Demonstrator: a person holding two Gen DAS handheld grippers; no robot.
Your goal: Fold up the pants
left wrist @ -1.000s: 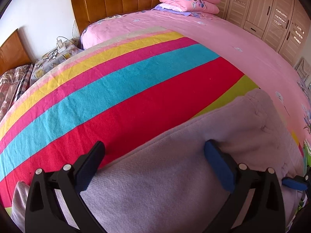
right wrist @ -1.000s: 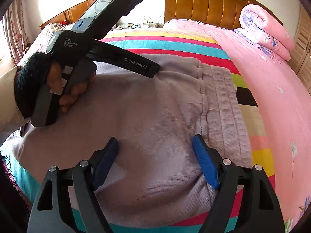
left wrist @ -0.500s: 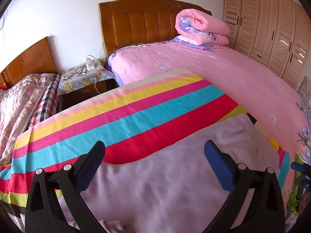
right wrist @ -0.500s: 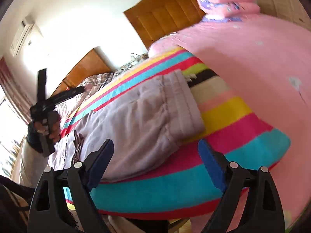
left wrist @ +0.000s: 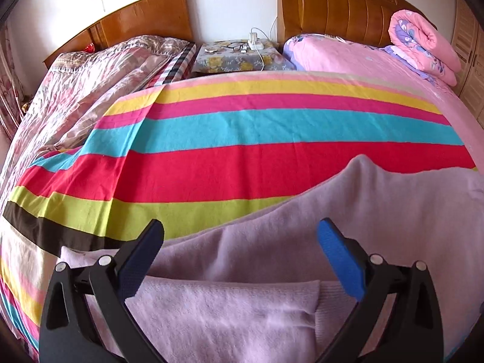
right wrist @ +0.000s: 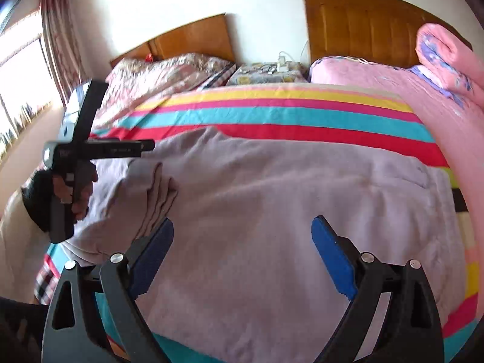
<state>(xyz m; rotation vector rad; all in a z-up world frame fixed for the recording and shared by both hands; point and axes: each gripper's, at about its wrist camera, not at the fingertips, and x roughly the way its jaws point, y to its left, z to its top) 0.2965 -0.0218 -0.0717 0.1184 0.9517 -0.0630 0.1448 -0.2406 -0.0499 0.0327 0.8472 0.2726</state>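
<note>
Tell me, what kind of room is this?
It looks like a bedroom at home. There are two beds with brown wooden headboards, a rolled pink flowery quilt, and a small nightstand with a flowery cover between the beds. Lilac soft pants lie on a rainbow-striped sheet.

The pants [right wrist: 272, 199] lie spread on a striped sheet [left wrist: 242, 127] that covers the near end of the bed [left wrist: 378, 69]. A rolled quilt [left wrist: 423, 45] sits at the bed's far right, before the headboard [left wrist: 348, 9]. A nightstand [left wrist: 242, 57] stands between this bed and a second bed [left wrist: 90, 84] on the left.
</note>
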